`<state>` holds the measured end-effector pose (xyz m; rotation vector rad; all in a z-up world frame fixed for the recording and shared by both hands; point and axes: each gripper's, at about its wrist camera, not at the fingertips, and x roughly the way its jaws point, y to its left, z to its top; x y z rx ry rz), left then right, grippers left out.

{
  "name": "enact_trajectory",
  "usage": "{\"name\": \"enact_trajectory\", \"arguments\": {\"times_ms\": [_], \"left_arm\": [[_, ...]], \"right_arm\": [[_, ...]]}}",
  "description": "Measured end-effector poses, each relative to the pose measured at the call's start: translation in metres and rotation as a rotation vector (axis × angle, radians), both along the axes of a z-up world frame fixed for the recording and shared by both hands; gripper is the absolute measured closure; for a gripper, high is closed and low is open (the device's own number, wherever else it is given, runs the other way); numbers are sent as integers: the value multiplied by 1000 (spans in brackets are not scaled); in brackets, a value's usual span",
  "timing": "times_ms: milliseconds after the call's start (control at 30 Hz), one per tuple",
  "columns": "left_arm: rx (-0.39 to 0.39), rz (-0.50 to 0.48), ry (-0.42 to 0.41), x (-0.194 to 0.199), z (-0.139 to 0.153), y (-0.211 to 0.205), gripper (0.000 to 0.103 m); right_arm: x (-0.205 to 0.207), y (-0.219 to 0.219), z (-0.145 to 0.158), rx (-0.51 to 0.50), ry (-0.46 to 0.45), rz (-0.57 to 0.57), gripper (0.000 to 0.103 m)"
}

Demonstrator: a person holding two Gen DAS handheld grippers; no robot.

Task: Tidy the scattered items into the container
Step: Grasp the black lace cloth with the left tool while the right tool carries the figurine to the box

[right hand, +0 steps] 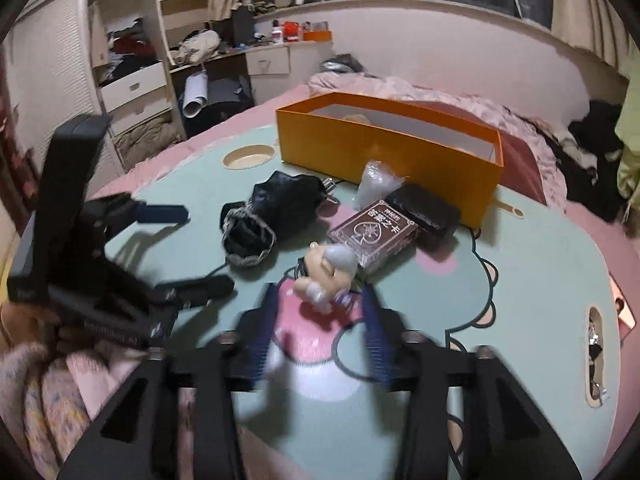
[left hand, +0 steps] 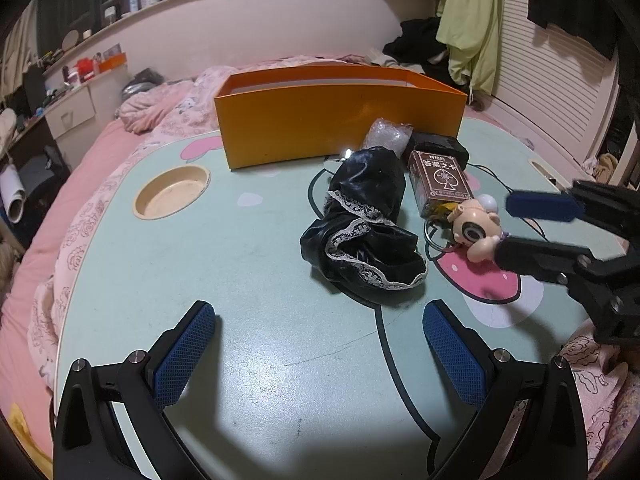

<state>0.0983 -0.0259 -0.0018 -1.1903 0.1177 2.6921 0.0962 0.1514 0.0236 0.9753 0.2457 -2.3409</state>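
An orange box (left hand: 340,128) stands at the far side of the green table (left hand: 240,360); it also shows in the right wrist view (right hand: 384,152). In front of it lie a black lace-trimmed cloth (left hand: 366,216), a brown card box (left hand: 438,180), a black case (left hand: 438,146), a clear plastic bag (left hand: 386,134) and a small doll figure (left hand: 474,226). My left gripper (left hand: 320,344) is open and empty, near the table's front. My right gripper (right hand: 320,316) is open with the doll (right hand: 326,276) at its fingertips, between the fingers.
A round cup recess (left hand: 172,192) is set in the table to the left of the box. A pink bed (left hand: 72,184) surrounds the table. A slot (right hand: 596,356) is cut near the table's right edge. Shelves and drawers (right hand: 132,88) stand beyond.
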Motion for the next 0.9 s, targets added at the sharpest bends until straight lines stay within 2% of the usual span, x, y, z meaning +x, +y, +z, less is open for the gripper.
{"name": "enact_trajectory", "arguments": {"times_ms": [100,267,300,333,467,600,667,800,900], "left_arm": [[0,0,0,0,0,0,0],[1,0,1,0,0,0,0],[2,0,1,0,0,0,0],[3,-1,1,0,0,0,0],[19,-19,16,3,6,2,0],[-64,27,84,6,20,3,0],[-58,20,120,3,32,3,0],[49,-68,81,-23,48,11,0],[19,-89,16,-52,38,26,3]], "right_arm": [[-9,-11,-1,15,-16,0,50],[-24,-29,-15,102,-93,-11,50],[-24,-31,-16,113,-86,-12,60],[-24,-30,-15,108,-86,-7,65],[-13,-20,-14,79,-80,-9,65],[5,6,-7,26,-17,-42,65],[8,19,-5,-2,4,-72,65],[-3,33,-11,-75,-48,-117,65],[-8,32,-13,-82,-74,-129,65]]}}
